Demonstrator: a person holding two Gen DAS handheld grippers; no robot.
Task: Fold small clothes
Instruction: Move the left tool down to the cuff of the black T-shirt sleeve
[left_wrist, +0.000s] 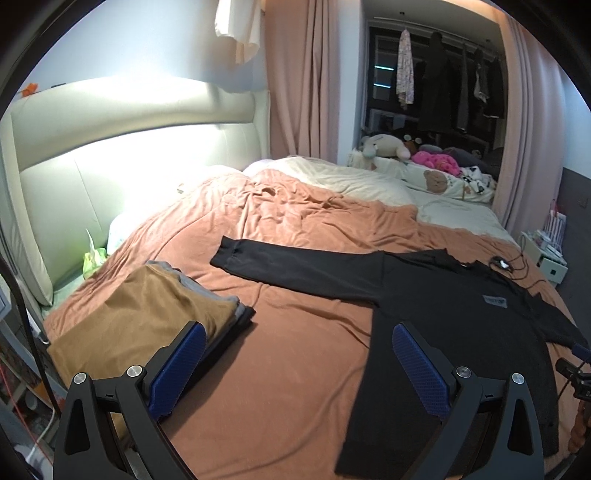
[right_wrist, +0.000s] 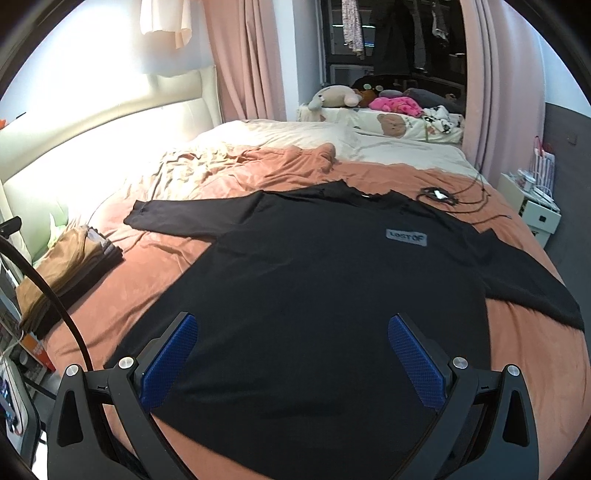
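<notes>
A black long-sleeved shirt (right_wrist: 325, 280) with a grey chest label lies spread flat, front up, on the orange bed cover (left_wrist: 295, 332); both sleeves stretch out sideways. In the left wrist view the shirt (left_wrist: 461, 325) fills the right side, its left sleeve reaching toward the middle of the bed. My left gripper (left_wrist: 295, 354) hovers open over the cover beside the shirt's left edge, holding nothing. Over the shirt's lower body my right gripper (right_wrist: 291, 347) stands open and empty. A stack of folded clothes (left_wrist: 147, 314), tan piece on top, rests at the bed's left edge.
A cream padded headboard (left_wrist: 110, 155) runs along the left. Cream bedding (right_wrist: 295, 136) and plush toys (right_wrist: 369, 99) lie at the far end. A black cable with a small device (right_wrist: 439, 195) sits by the shirt's collar. A white bedside unit (right_wrist: 532, 206) stands at right.
</notes>
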